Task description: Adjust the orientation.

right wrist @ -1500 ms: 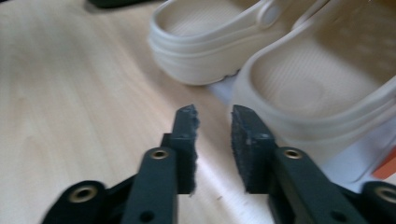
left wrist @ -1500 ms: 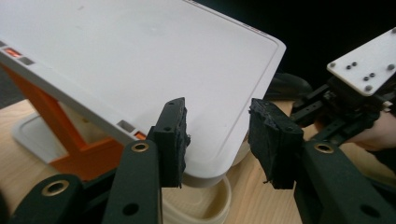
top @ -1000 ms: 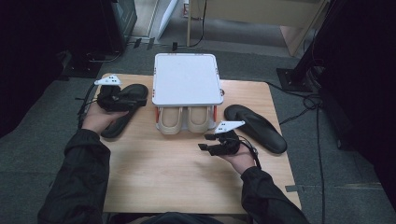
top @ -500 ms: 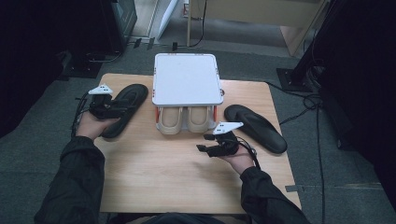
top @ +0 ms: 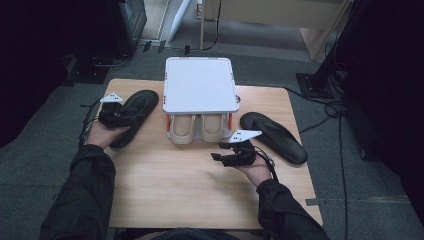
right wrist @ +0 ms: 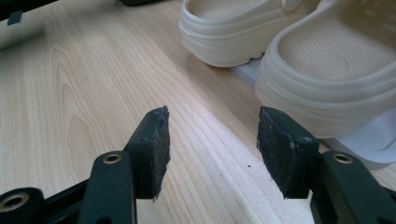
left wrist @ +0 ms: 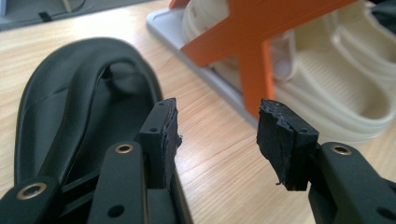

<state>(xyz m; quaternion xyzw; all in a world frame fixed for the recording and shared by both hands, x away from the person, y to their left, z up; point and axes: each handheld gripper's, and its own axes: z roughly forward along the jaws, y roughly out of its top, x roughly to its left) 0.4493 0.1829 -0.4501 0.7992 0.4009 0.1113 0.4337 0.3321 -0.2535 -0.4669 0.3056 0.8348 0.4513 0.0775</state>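
A black sandal [top: 136, 111] lies on the table left of a white-topped shoe rack [top: 200, 84]. My left gripper [top: 129, 116] hangs low over it. In the left gripper view its jaws [left wrist: 217, 135] stand open and have just been closing a little. One pad is above the black sandal's [left wrist: 60, 107] edge, and only bare wood lies between the pads. Two cream clogs [top: 198, 127] sit under the rack. My right gripper [top: 217, 151] rests in front of them, open, jaws just closing slightly on nothing. A second black sandal [top: 276, 136] lies to the right.
An orange brace [left wrist: 250, 51] of the rack stands close ahead of the left jaws. The cream clogs [right wrist: 299, 65] sit on the rack's grey base, right of the right jaws [right wrist: 212, 149]. Bare wood table [top: 190, 185] spreads toward the person. Dark furniture and cables surround the table.
The left hand has come down and back toward the person, along the left sandal. The right hand and gripper have kept still.
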